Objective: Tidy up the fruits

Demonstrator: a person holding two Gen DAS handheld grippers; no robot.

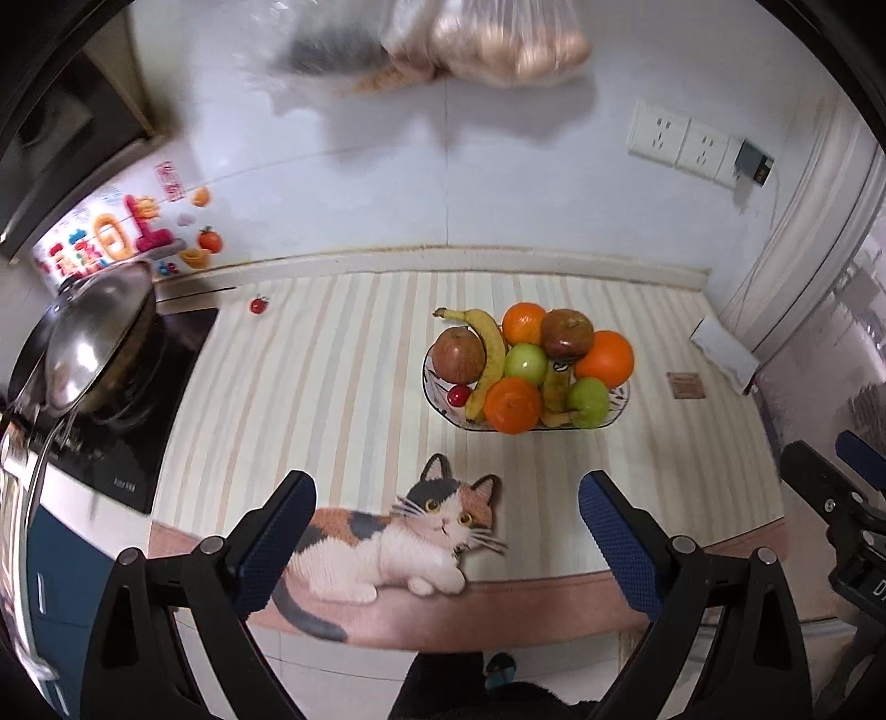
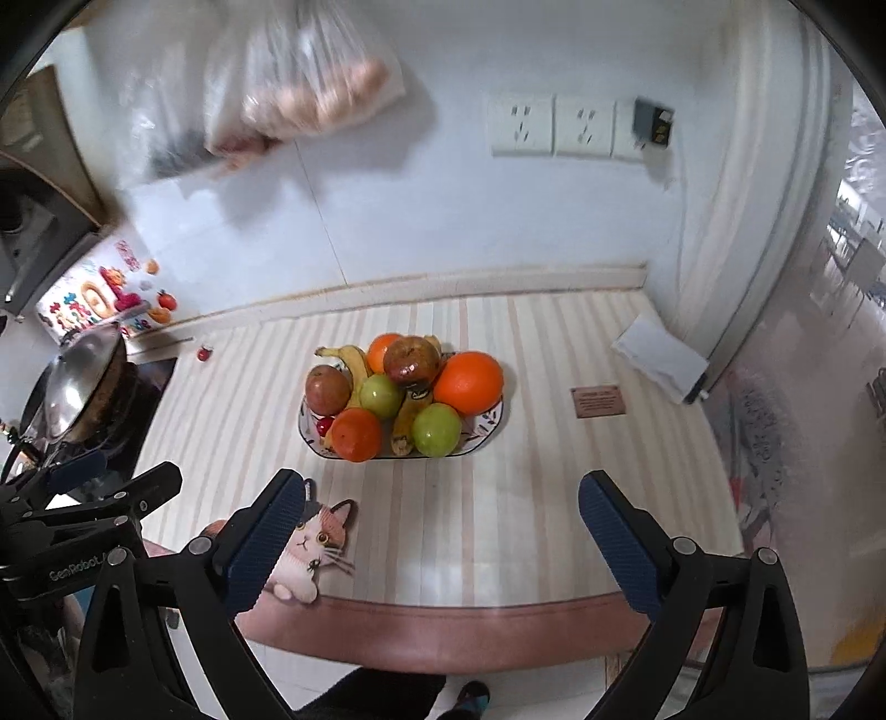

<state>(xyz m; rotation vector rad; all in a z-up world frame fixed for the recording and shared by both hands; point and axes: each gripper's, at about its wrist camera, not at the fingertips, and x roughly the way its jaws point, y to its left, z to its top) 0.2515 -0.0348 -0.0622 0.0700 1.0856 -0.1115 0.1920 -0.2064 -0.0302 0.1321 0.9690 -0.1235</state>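
A patterned fruit plate (image 1: pixel 620 407) (image 2: pixel 490 423) stands on the striped mat, piled with oranges (image 1: pixel 604 359) (image 2: pixel 468 383), green apples (image 1: pixel 526 363) (image 2: pixel 437 429), red apples (image 1: pixel 457 354) (image 2: pixel 328 389), bananas (image 1: pixel 487 354) (image 2: pixel 354 360) and a small red cherry-like fruit (image 1: pixel 458 395). Another small red fruit (image 1: pixel 258 305) (image 2: pixel 205 353) lies alone near the back wall, left of the plate. My left gripper (image 1: pixel 446 507) is open and empty, held near the counter's front edge. My right gripper (image 2: pixel 443 504) is open and empty, also in front of the plate.
A wok with a steel lid (image 1: pixel 97 343) (image 2: pixel 77 387) sits on a black cooktop (image 1: pixel 127 443) at the left. A white box (image 1: pixel 725 351) (image 2: pixel 659 360) lies at the right wall. Plastic bags (image 1: pixel 487 44) (image 2: pixel 299 94) hang on the wall above. The mat has a cat picture (image 1: pixel 398 543).
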